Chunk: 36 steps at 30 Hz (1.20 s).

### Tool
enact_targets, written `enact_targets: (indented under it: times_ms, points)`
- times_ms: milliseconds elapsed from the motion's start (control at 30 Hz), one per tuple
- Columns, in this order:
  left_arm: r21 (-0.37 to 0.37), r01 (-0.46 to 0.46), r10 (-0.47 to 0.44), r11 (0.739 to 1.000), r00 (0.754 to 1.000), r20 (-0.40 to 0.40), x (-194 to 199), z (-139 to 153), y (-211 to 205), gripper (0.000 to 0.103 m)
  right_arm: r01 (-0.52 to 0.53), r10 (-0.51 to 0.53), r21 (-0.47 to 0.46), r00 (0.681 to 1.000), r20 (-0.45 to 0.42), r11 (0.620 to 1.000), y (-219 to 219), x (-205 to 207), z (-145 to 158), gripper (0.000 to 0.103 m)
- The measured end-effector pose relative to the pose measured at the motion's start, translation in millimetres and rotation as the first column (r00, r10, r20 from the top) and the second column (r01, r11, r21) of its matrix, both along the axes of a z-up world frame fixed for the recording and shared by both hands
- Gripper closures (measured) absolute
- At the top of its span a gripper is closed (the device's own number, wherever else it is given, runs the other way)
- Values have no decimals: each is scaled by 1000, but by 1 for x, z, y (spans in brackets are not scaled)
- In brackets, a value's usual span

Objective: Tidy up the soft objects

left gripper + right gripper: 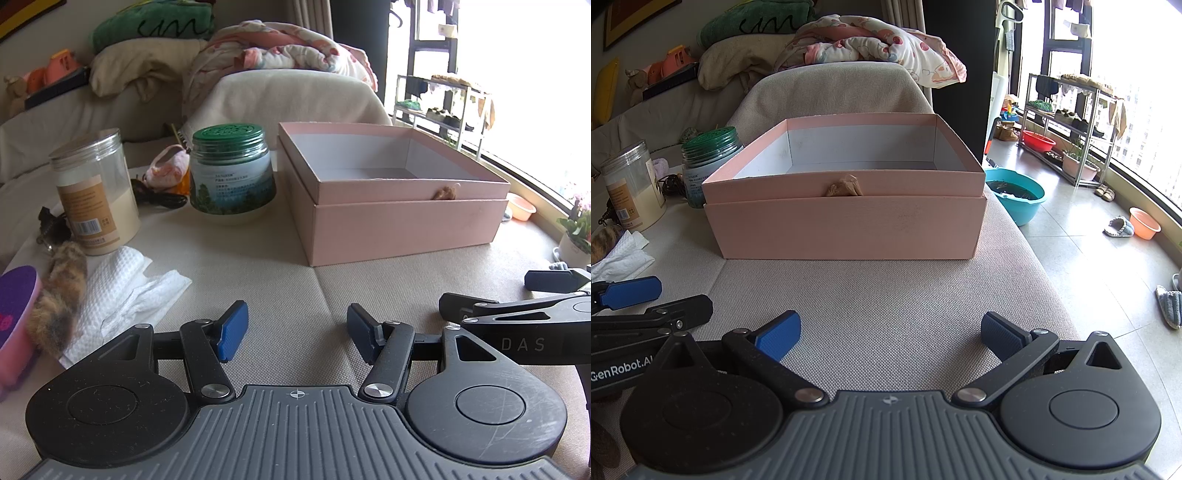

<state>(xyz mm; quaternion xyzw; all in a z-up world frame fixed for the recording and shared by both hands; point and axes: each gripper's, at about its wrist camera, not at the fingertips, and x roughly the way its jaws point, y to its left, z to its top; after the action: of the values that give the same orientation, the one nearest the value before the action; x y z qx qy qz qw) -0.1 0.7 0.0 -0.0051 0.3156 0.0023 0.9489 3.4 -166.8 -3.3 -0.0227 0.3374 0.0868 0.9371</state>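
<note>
- Clutter risk: furry tail (59, 291) and white cloth (125, 291) lie left beside jars (96, 192), so reaching could topple one
- Both hand-held grippers, left (295, 332) and right (890, 338), gape empty; pink box (846, 221) waits ahead

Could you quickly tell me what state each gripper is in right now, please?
Left gripper: open, fingers apart, holding nothing, above the beige cushion.
Right gripper: open, fingers wide apart, holding nothing, facing the pink box.

The black plastic left gripper (297, 334) has blue ribbed pads (232, 330) and silver screws. The matching black right gripper (890, 334) carries white "GenRobot.AI" lettering beside its grey ridged base.
</note>
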Motion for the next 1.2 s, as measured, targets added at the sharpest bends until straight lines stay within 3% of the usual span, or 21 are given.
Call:
enact_targets:
  times_ms: [1200]
  points:
    - [3,0,0,1000,1000,0,2,0,0,38,0,0,0,1000,0,1000,0,0,0,0]
